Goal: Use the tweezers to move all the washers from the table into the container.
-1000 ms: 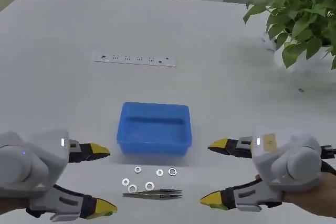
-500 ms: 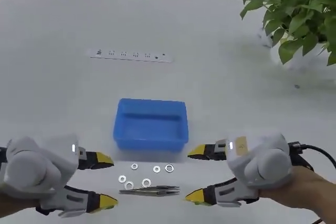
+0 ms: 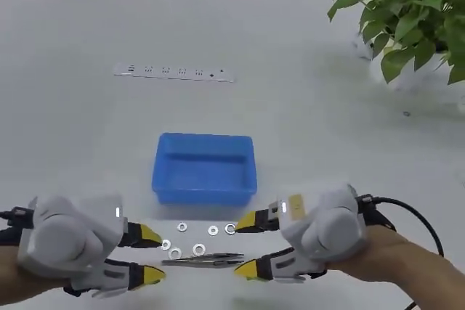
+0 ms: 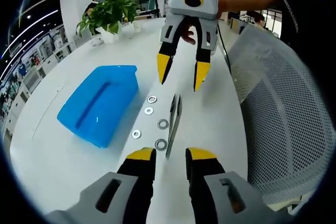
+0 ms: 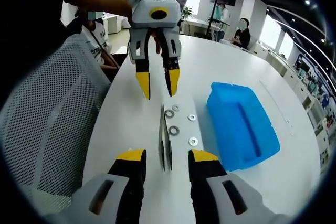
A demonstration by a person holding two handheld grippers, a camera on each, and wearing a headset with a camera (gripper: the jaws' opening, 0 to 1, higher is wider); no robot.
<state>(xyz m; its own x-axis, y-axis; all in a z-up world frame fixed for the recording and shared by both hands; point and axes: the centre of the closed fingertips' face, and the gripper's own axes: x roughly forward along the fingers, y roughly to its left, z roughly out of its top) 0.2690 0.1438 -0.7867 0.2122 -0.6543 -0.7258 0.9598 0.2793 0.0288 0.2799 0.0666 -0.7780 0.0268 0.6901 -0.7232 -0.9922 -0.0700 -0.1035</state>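
Slim metal tweezers lie flat on the white table, just in front of several small steel washers. Behind the washers stands the blue container. My left gripper is open at the tweezers' left end. My right gripper is open at their right end. Neither one touches them. In the left gripper view the tweezers stretch from my open left gripper toward the right gripper, washers alongside. The right gripper view has the tweezers just past my open right gripper.
A white power strip lies further back on the table. A potted plant stands at the far right. A grey mesh chair sits at the table's near edge. People are in the background of the gripper views.
Both grippers have drawn inward toward the tweezers, the right one moving furthest to the left. The tweezers, washers and container lie as before.
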